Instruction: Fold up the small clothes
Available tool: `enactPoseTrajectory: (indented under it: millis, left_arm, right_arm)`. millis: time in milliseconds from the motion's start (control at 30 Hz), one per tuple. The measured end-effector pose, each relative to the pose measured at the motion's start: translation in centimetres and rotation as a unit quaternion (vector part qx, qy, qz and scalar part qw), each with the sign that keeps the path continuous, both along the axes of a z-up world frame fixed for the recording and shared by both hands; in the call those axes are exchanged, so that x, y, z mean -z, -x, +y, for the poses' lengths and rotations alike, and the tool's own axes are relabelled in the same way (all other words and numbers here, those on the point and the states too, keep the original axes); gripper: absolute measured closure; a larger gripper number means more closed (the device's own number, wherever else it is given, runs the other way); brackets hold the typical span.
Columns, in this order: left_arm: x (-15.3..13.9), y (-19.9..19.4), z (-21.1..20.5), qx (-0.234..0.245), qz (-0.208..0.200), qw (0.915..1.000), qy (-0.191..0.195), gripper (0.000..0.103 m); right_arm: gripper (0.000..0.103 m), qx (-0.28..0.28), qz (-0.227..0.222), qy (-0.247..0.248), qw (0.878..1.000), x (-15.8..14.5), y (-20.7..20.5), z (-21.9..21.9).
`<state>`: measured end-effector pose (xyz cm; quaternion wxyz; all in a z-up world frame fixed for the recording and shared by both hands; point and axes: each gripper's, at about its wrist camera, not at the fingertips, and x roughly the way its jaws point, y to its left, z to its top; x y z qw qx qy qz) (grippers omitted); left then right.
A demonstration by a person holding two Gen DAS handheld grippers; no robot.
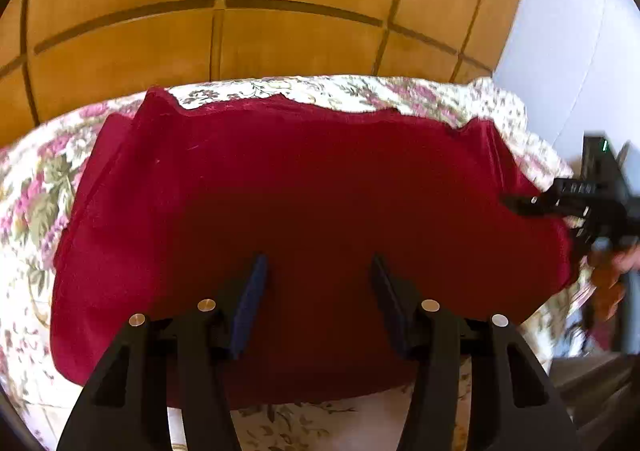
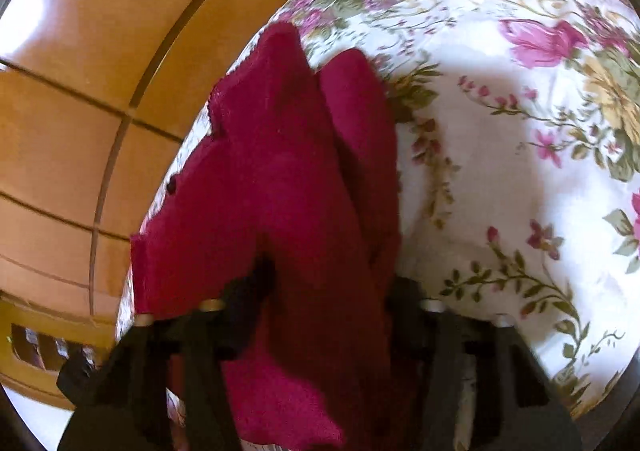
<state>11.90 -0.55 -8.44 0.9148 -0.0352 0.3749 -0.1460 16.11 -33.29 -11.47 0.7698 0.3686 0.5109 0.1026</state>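
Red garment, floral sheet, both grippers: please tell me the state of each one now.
Red garment: spread mostly flat on the sheet, right edge lifted and bunched.
Floral sheet: lying under the garment, slightly wrinkled.
Left gripper: open, fingers above the garment, holding nothing.
Right gripper: open, garment edge between its fingers.

We find no readable text, label, brand, number or sign in either view; nothing on the cloth, the bed cover or the wooden panels carries lettering.
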Motion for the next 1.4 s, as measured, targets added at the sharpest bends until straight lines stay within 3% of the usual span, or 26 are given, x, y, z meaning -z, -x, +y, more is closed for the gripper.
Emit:
enactPoseTrajectory:
  millis: [100,267,333,533,567,633,800,833,933,1000,1033,1067,1233,1400]
  left_arm:
    - [-0.5,0.3,0.6,-0.002,0.0,0.9999,0.013,0.049]
    - [-1.4,1.4,2.4,-0.015,0.004,0.9972,0.073,0.048]
    - [-1.5,1.6,2.8,-0.022,0.004,0.9968,0.077,0.048]
    - [-1.9,2.3,3.8,-0.037,0.004,0.997,0.067,0.048]
    - [-2.0,2.3,3.8,-0.041,0.005,0.9973,0.06,0.044]
    - [-2.2,2.3,3.9,-0.046,0.008,0.9978,0.047,0.032]
    - [-2.3,2.4,3.7,-0.055,0.016,0.9982,0.019,0.031]
    - [-2.2,2.5,3.6,-0.056,0.017,0.9982,0.013,0.025]
    - [-1.8,2.6,3.5,-0.06,0.019,0.998,-0.002,0.023]
    - [-1.5,2.5,3.7,-0.062,0.025,0.9978,-0.008,0.023]
    - [-1.5,2.5,3.7,-0.063,0.026,0.9976,-0.009,0.023]
    - [-1.4,2.5,3.9,-0.065,0.027,0.9975,-0.008,0.024]
    - [-1.3,2.3,4.7,-0.08,0.036,0.9961,0.006,0.024]
    - [-1.3,2.4,5.1,-0.083,0.038,0.9958,0.005,0.024]
  right_arm:
    - [0.076,0.002,-0.013,-0.01,1.0,-1.5,0.2,0.0]
    - [0.077,0.021,-0.039,-0.062,0.997,-3.9,0.8,-0.7]
    - [0.078,0.022,-0.037,-0.068,0.997,-4.4,0.9,-0.7]
    - [0.083,0.063,-0.044,-0.103,0.992,-5.8,1.7,-3.4]
    - [0.084,0.068,-0.046,-0.103,0.991,-6.1,1.8,-4.0]
    - [0.086,0.087,-0.058,-0.094,0.99,-7.3,2.5,-5.6]
    - [0.103,0.118,-0.1,-0.05,0.987,-10.4,3.5,-8.1]
    - [0.103,0.122,-0.115,-0.025,0.985,-11.4,3.8,-8.3]
    - [0.103,0.11,-0.123,-0.038,0.986,-11.6,3.7,-8.1]
    - [0.092,0.115,-0.095,-0.014,0.989,-10.6,3.5,-7.8]
    - [0.045,0.121,-0.076,-0.003,0.99,-9.9,3.4,-7.7]
    - [0.012,0.13,-0.058,0.001,0.99,-9.0,3.3,-7.8]
    - [0.016,0.118,0.018,-0.027,0.992,-3.6,2.6,-7.0]
    - [0.013,0.088,0.037,-0.049,0.994,0.4,1.0,-5.0]
